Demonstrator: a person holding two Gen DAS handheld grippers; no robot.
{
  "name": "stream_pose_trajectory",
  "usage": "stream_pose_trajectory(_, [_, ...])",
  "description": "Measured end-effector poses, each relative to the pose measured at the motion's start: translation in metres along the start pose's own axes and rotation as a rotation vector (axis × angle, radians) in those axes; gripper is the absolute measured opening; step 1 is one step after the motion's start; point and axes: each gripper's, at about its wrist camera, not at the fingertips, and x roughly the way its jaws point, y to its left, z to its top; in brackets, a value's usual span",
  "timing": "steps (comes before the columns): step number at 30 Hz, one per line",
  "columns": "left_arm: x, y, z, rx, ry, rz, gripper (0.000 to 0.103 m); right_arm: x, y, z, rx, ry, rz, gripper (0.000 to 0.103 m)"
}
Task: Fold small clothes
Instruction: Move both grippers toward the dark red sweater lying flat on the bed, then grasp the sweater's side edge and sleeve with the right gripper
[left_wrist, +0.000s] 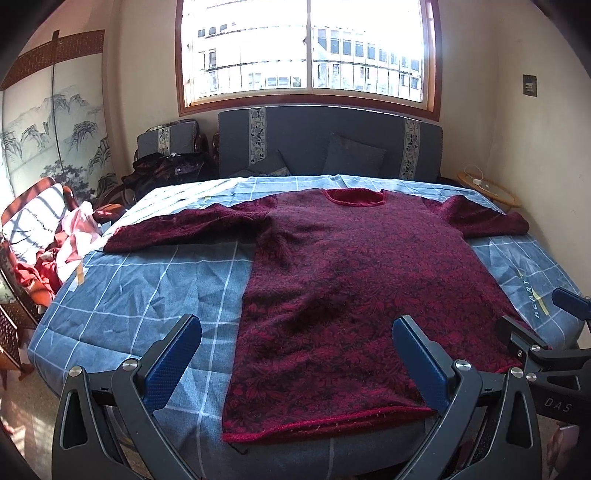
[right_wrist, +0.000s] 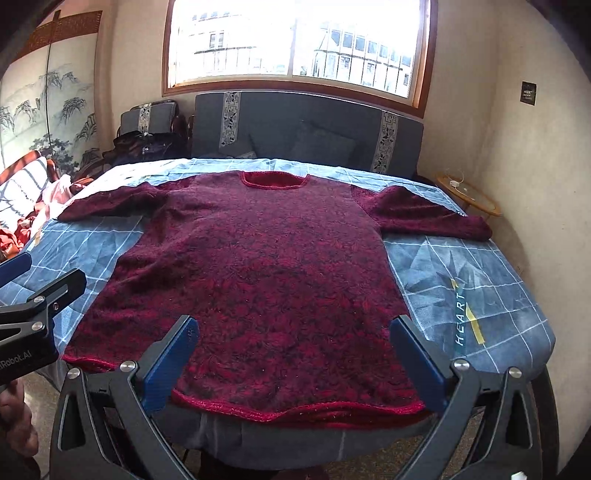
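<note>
A dark red patterned sweater (left_wrist: 332, 280) lies flat on a blue checked cloth (left_wrist: 147, 295), neck towards the window, both sleeves spread out sideways. It also shows in the right wrist view (right_wrist: 258, 266). My left gripper (left_wrist: 297, 325) is open and empty, hovering over the sweater's lower left part near the hem. My right gripper (right_wrist: 291, 325) is open and empty above the middle of the hem. The right gripper also shows at the right edge of the left wrist view (left_wrist: 535, 314).
The cloth covers a table (right_wrist: 498, 295) with yellow tape marks (right_wrist: 472, 321). A grey sofa (left_wrist: 332, 147) stands behind under the window. A chair with pink and red clothes (left_wrist: 66, 243) is at the left. A small round side table (right_wrist: 469, 199) is at the right.
</note>
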Motion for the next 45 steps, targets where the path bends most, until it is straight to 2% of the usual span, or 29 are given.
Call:
stream_pose_trajectory(7, [0.011, -0.015, 0.012, 0.042, -0.015, -0.006, 0.102, 0.022, -0.012, 0.006, 0.011, 0.033, 0.009, 0.103])
stream_pose_trajectory(15, [0.049, -0.032, 0.033, 0.073, -0.06, 0.011, 0.102, 0.061, -0.03, 0.029, 0.019, 0.06, 0.009, 0.103])
stream_pose_trajectory(24, [0.116, -0.049, 0.056, 0.092, 0.027, 0.092, 0.102, 0.105, -0.042, 0.052, -0.002, 0.083, 0.024, 0.103])
stream_pose_trajectory(33, [0.16, -0.056, 0.058, 0.091, 0.082, 0.144, 0.102, 0.135, -0.054, 0.064, 0.004, 0.119, 0.06, 0.103])
stream_pose_trajectory(41, [0.179, -0.059, 0.053, 0.117, 0.106, 0.131, 0.102, 0.155, -0.076, 0.061, 0.048, 0.13, 0.08, 0.103])
stream_pose_trajectory(43, [0.183, -0.058, 0.051, 0.126, 0.086, 0.098, 0.102, 0.162, -0.089, 0.06, 0.087, 0.133, 0.109, 0.103])
stream_pose_trajectory(45, [0.188, -0.058, 0.046, 0.145, 0.064, 0.038, 0.102, 0.169, -0.11, 0.06, 0.145, 0.126, 0.175, 0.103])
